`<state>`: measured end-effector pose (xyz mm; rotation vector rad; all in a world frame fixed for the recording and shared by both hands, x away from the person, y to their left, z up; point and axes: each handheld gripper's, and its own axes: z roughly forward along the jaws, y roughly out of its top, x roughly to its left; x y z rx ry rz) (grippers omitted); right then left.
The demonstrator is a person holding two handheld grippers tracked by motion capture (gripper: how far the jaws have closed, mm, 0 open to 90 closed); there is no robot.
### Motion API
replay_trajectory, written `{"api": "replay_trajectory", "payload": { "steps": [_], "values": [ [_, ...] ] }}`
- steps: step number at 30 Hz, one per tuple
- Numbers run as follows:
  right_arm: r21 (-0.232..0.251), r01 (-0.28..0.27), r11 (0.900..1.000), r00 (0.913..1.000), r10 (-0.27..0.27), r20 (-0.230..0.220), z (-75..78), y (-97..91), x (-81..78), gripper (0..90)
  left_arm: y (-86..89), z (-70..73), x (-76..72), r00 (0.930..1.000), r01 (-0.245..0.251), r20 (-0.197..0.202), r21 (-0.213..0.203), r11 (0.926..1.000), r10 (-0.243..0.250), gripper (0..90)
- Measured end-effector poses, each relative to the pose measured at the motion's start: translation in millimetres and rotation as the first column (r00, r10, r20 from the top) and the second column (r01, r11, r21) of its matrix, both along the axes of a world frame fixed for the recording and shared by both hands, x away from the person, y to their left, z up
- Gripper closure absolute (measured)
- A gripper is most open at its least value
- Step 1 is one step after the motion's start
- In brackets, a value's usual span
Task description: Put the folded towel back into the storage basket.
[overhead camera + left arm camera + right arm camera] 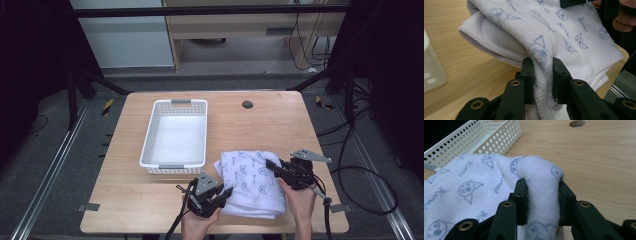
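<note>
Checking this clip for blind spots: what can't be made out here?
- Towel underside, how many folds: hidden by its top layer, high view.
- Basket far end: cut off by the frame edge, right gripper view.
- Towel lettering: blurred, left gripper view.
- Right tool pads: too small, high view.

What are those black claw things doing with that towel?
A person holds a gripper in each hand, and both are pinching the white towel with little blue cat faces. The left gripper has a fold of one edge between its jaws, and the right gripper squeezes a bunched edge on the other side. An empty white basket sits on the table beside the towel.
</note>
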<state>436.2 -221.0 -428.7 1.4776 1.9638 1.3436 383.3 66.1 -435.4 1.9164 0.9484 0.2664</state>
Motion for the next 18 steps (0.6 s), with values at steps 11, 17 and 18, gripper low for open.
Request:
{"api": "replay_trajectory", "payload": {
  "steps": [11,17,18],
  "values": [
    [-0.015,-0.003,0.9999,0.9978,0.004,0.066,25.7,10.7,1.9,67.1,9.9,19.8,6.8,0.9995,-0.008,0.031,0.001,1.0,0.008,73.9],
    [-0.024,-0.005,0.9997,0.9945,0.008,0.104,38.9,17.6,3.5,67.1,15.6,31.1,9.1,0.9983,-0.018,0.055,0.001,0.9998,0.018,73.9],
    [-0.024,-0.005,0.9997,0.9945,0.008,0.104,38.9,17.6,3.5,67.1,15.6,31.1,9.1,0.9983,-0.018,0.055,0.001,0.9998,0.018,73.9]
  ]
}}
